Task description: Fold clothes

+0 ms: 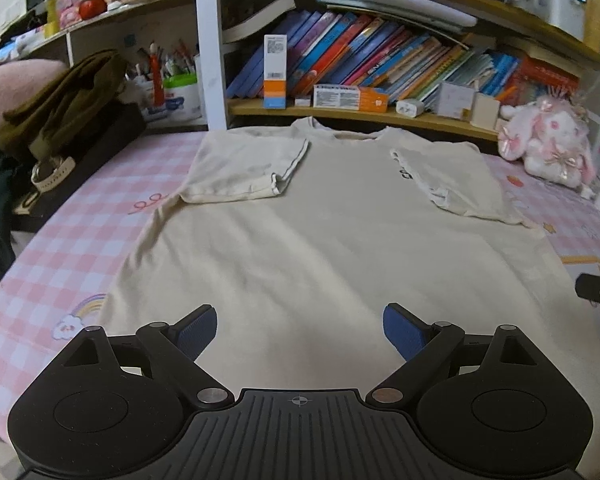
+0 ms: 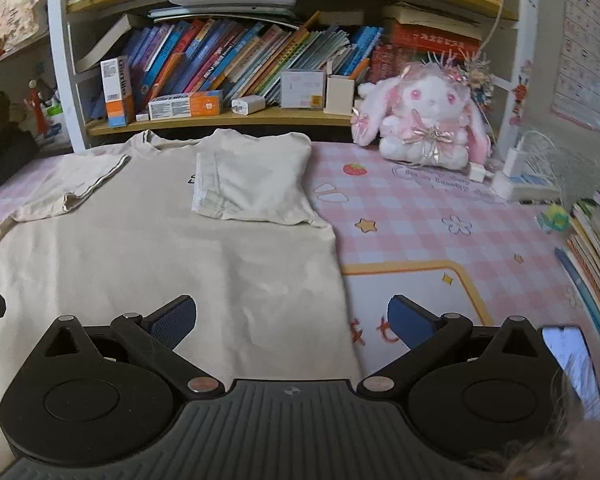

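Cream T-shirt lies flat on the pink checked cover, collar toward the bookshelf. Both sleeves are folded inward onto the body: left sleeve, right sleeve, the latter partly covering dark print. Fabric is smooth, with slight rippling near the hem.

Left gripper sits above the lower shirt, jaws spread wide, holding nothing. Right gripper straddles the shirt's right edge, jaws likewise spread and empty.

Shelf holds slanted books and small boxes. A pink plush rabbit sits on the cover beside the shelf. Olive garments are heaped at far left.
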Action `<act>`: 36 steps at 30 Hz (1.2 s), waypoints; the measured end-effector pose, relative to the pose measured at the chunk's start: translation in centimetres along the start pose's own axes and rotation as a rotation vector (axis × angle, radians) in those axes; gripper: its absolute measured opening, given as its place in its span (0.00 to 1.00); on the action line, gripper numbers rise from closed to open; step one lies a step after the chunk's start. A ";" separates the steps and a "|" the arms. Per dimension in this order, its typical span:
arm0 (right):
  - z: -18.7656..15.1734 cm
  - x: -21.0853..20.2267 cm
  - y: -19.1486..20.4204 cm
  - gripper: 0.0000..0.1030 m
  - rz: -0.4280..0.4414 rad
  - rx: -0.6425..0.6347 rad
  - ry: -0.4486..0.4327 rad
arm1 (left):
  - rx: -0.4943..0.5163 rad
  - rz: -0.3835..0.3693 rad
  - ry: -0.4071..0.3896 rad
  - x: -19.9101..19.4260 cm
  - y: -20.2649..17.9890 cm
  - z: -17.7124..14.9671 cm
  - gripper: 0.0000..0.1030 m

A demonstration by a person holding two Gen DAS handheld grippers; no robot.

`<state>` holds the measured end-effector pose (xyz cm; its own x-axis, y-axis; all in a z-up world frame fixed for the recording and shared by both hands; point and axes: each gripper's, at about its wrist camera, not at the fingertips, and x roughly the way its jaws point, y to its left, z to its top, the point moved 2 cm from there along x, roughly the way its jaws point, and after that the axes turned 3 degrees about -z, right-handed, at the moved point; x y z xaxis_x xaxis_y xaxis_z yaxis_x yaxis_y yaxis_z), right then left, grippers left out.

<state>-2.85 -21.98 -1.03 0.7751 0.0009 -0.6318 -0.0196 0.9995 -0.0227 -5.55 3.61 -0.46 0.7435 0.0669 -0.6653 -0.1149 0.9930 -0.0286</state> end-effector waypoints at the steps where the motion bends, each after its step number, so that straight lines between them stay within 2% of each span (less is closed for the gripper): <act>1: -0.2 -0.3 0.4 1.00 -0.005 0.007 0.000 | 0.009 -0.003 -0.001 -0.3 0.4 -0.2 0.90; 5: -1.1 -1.6 2.5 1.00 -0.015 0.024 -0.001 | 0.032 -0.006 -0.010 -2.0 2.3 -1.4 0.91; 12: -3.7 -4.6 7.0 1.00 0.001 -0.007 0.001 | -0.008 0.001 -0.002 -4.0 6.5 -3.6 0.91; 17: -5.2 -6.7 8.7 1.00 -0.014 -0.033 0.003 | -0.017 -0.015 -0.002 -5.0 7.9 -4.4 0.91; 25: -6.5 -9.1 9.0 1.00 -0.054 -0.023 -0.003 | -0.011 -0.073 -0.006 -5.8 8.5 -5.4 0.91; 36: -7.9 -10.6 8.5 1.00 -0.096 0.009 0.010 | 0.011 -0.098 0.015 -5.8 8.4 -6.1 0.91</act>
<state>-16.16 -13.71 -0.65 0.7669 -0.0949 -0.6347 0.0601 0.9953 -0.0762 -14.83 11.01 -1.41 0.7408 -0.0319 -0.6709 -0.0350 0.9957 -0.0860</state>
